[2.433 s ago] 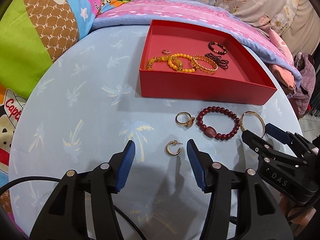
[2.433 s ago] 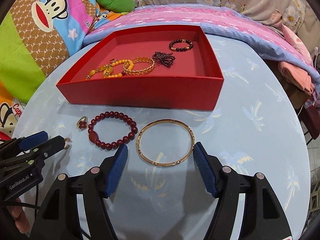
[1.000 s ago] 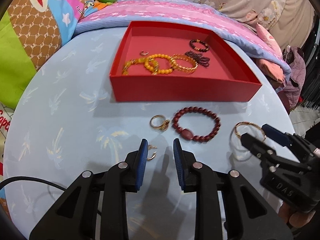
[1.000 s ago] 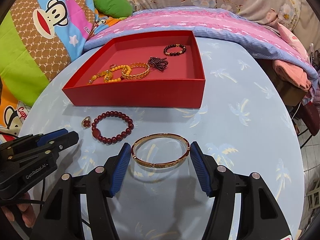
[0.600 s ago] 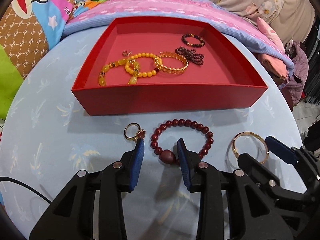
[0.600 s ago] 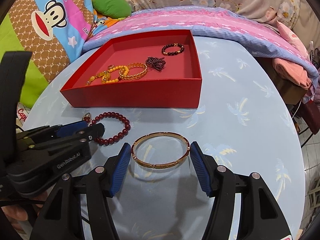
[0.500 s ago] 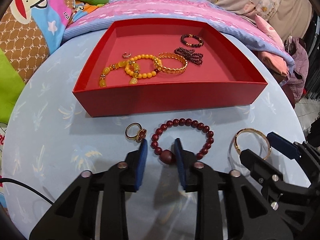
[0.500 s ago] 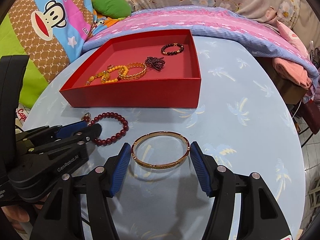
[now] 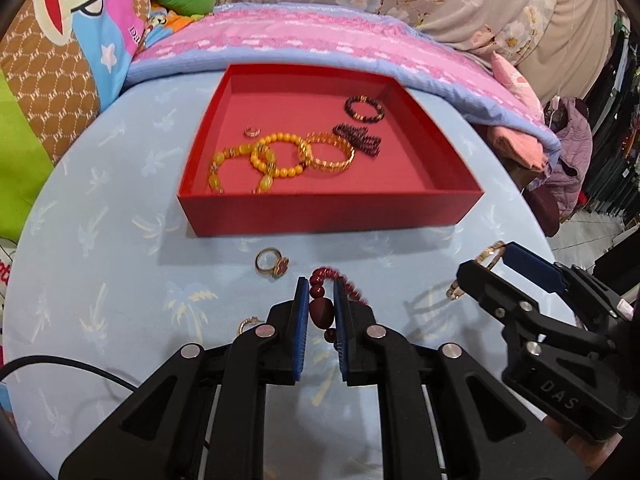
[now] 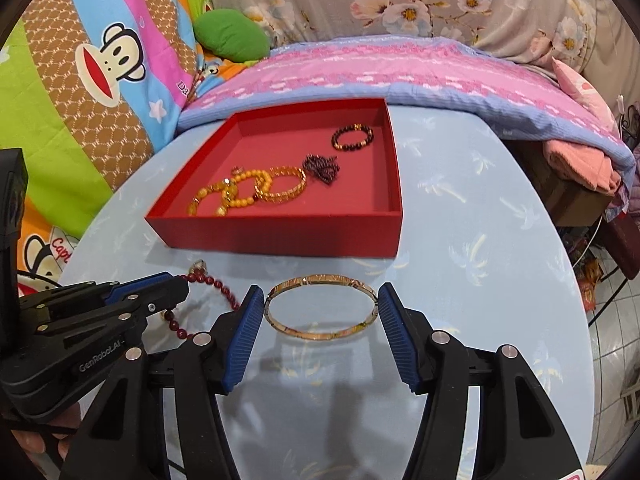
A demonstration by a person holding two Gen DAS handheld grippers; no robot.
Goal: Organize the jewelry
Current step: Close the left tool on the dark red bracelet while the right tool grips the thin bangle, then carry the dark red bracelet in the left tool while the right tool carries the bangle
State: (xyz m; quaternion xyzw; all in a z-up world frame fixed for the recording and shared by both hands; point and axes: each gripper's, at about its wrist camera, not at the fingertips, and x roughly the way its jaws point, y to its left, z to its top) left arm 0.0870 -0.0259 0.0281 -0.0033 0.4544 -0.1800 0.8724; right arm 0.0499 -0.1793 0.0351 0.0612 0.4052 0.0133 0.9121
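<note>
My left gripper (image 9: 321, 312) is shut on the dark red bead bracelet (image 9: 322, 313), gripping its big bead and lifting it off the blue tablecloth; the beads hang down in the right wrist view (image 10: 216, 285). My right gripper (image 10: 320, 320) is shut on the gold bangle (image 10: 320, 308), held level above the table. The bangle also shows in the left wrist view (image 9: 489, 257). The red tray (image 9: 320, 210) beyond holds yellow bead bracelets (image 9: 276, 156), a gold link bracelet (image 9: 330, 154) and dark bead pieces (image 9: 364, 108).
A gold ring with a red stone (image 9: 272, 264) and a small gold hoop earring (image 9: 247, 323) lie on the cloth left of my left gripper. Bedding and pillows (image 10: 360, 68) border the round table's far side. The table edge drops off at right (image 10: 576, 280).
My left gripper moved from the hoop earring to the red bead bracelet, closed on its big bead and lifted it. My right gripper closed on the gold bangle and raised it.
</note>
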